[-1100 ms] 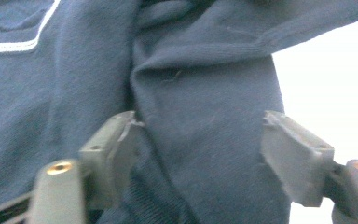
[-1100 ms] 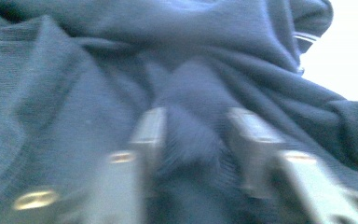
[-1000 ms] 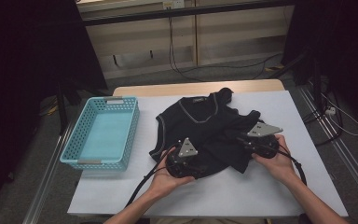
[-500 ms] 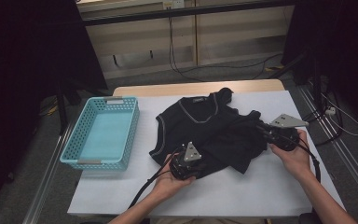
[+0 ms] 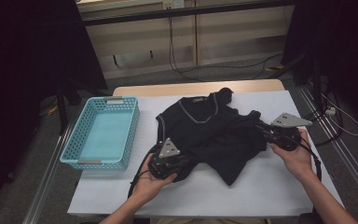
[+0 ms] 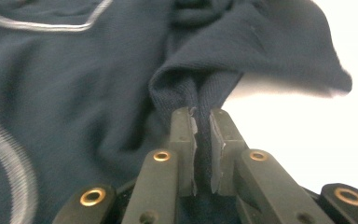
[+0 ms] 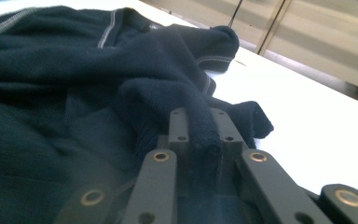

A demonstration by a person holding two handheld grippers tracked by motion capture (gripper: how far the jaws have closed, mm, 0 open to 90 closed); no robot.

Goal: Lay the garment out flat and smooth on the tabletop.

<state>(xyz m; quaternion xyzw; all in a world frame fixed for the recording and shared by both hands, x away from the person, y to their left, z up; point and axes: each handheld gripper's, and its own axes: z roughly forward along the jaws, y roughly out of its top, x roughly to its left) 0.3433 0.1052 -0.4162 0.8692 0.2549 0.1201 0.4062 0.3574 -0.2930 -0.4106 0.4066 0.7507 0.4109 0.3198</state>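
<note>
A dark navy shirt (image 5: 212, 133) with pale stitching at its collar lies crumpled on the white table (image 5: 261, 186). My left gripper (image 5: 182, 161) is at the shirt's near left edge, shut on a fold of its fabric (image 6: 200, 100). At the shirt's right side my right gripper (image 5: 262, 128) is raised a little and is shut on another bunch of the cloth (image 7: 198, 121). The garment stretches between the two grippers. A hand holds each gripper from below.
A light blue plastic basket (image 5: 101, 133) stands on the table's left part, with nothing in it. The table's right edge has a metal rail (image 5: 342, 154) beside it. Cables run on the floor behind the table (image 5: 186, 70).
My right gripper has moved right and a little up, pulling the shirt's right side out. The left gripper has shifted slightly toward the near edge, still on the cloth.
</note>
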